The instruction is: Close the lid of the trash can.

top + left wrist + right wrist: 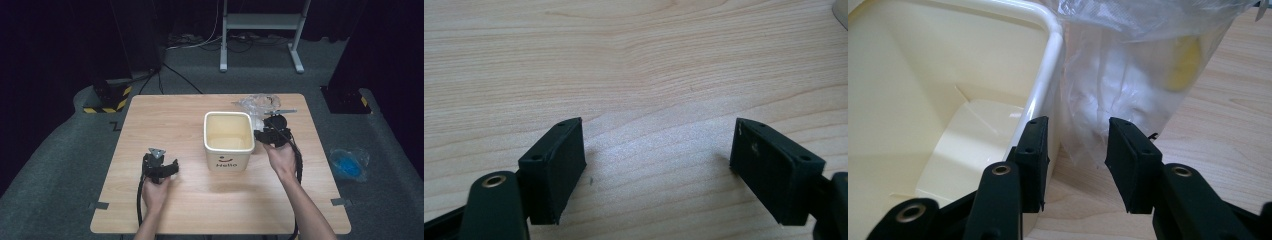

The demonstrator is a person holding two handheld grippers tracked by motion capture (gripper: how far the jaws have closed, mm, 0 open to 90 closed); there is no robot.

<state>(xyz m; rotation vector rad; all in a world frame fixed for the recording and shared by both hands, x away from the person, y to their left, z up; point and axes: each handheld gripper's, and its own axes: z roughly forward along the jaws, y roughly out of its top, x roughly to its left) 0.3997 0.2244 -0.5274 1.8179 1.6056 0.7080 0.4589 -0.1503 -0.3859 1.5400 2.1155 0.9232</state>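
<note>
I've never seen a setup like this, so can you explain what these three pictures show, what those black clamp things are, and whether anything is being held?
A person sits at a wooden table, holding a hand-operated two-jaw clamp in each hand. The high view looks down from above. The other two come from cameras riding on each clamp. The left gripper rests open over bare wood. The right gripper is beside a cream bin, its jaws open around the edge of a clear plastic bag, not visibly pinching it. Nothing is held yet.

Table (165,120): pale matt wood grain; bin (948,75): glossy smooth cream plastic; bag (1128,75) at its 3 o'clock: clear crinkled plastic film; pads (559,165): matt black.
</note>
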